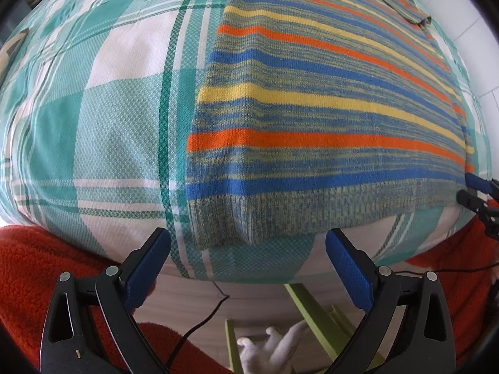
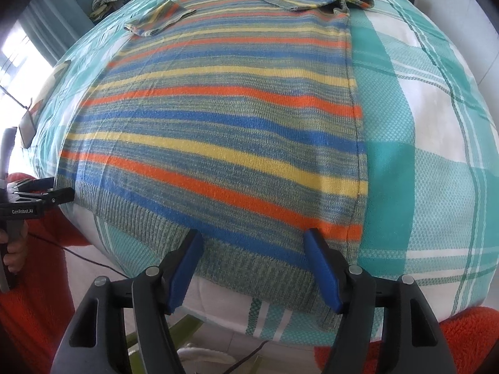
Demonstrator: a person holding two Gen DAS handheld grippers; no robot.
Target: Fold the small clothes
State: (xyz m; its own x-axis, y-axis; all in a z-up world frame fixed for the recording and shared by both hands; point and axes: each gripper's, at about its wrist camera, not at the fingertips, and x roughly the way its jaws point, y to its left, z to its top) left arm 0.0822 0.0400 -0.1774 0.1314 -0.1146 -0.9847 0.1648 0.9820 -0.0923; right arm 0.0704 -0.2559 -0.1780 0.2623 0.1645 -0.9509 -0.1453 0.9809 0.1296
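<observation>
We are looking down on a bed covered by a checked sheet [image 1: 103, 115] in teal and white, and it fills most of both views. On it lies the striped sweater [image 2: 218, 118], spread flat with its stripes in orange, blue and yellow. Its ribbed hem [image 2: 249, 268] runs along the near edge of the bed, closest to us. Both short sleeves are folded in over the chest at the far end: one sleeve [image 2: 159, 18] on the left of the right wrist view and the other sleeve [image 2: 315, 0] near the collar on its right.

Below the bed edge we see red fleece clothing [image 1: 34, 268] on the person, a thin black cable [image 1: 199, 324] and a green frame [image 1: 312, 305] on the floor.

Our right gripper [image 2: 252, 244] hangs over the hem with its jaws spread apart, the hem between them but the blue pads not pressing it. Our left gripper [image 1: 248, 244] sits just off the hem's left corner, its jaws also wide and nothing between the pads. In the right wrist view a hand [image 2: 12, 254] holds that left tool at the far left.
</observation>
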